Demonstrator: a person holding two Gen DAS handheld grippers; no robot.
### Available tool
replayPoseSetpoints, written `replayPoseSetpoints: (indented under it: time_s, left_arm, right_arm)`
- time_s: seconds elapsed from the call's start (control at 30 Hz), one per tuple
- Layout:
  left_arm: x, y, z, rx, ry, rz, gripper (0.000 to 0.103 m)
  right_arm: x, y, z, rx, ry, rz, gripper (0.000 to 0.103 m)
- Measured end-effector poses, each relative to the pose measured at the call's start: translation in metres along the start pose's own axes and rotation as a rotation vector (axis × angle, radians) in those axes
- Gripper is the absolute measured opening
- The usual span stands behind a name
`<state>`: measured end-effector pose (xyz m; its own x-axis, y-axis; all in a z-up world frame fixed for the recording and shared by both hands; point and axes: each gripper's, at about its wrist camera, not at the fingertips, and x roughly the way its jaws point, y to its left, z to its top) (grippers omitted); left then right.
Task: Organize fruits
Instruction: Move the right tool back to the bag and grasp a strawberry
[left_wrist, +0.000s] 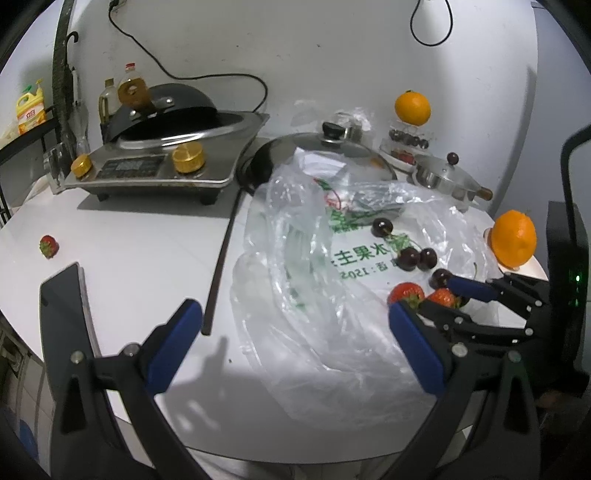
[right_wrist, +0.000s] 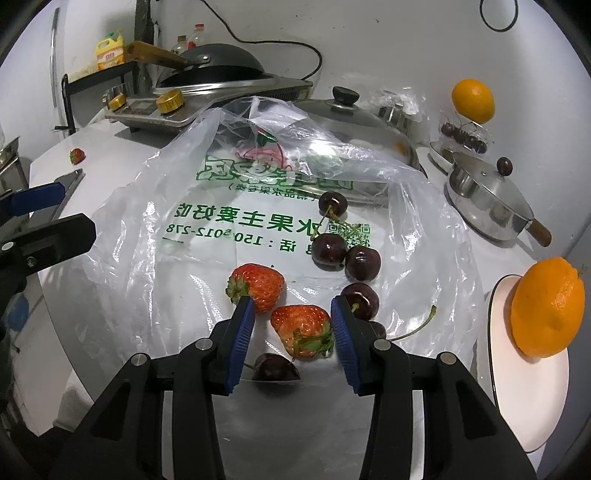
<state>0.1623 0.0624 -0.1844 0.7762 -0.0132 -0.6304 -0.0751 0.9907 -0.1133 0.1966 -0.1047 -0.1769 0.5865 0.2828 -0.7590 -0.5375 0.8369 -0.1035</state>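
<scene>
My right hand-held gripper (right_wrist: 293, 325) sits wide open, its jaws on either side of a strawberry (right_wrist: 301, 330) lying on the plastic bag (right_wrist: 155, 236), gripping nothing. My left hand-held gripper (left_wrist: 295, 339) hangs open and empty above the desk (left_wrist: 140, 240).

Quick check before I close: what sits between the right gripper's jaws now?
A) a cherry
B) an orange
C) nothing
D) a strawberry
D: in the right wrist view the right gripper has its jaws open on either side of a strawberry lying on the plastic bag, not yet touching it.
</scene>
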Motion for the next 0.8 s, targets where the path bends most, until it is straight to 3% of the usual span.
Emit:
replayPoseSetpoints:
  time_s: [0.47,0.63,0.8]
  left_arm:
    - [-0.005,-0.007,0.001,0.016,-0.009,-0.007,0.102]
    - [-0.005,-0.008,0.0,0.016,-0.005,-0.007,0.102]
    - [-0.006,-0.007,-0.001,0.015,-0.008,-0.009,0.102]
  right_arm:
    - [0.001,-0.006,-0.001,0.027,0.014,0.042,0.048]
    - [0.0,0.001,-0.005,-0.025,0.009,0.022,0.048]
    - [-0.003,0.007,-0.008,-0.094,-0.003,-0.026,0.036]
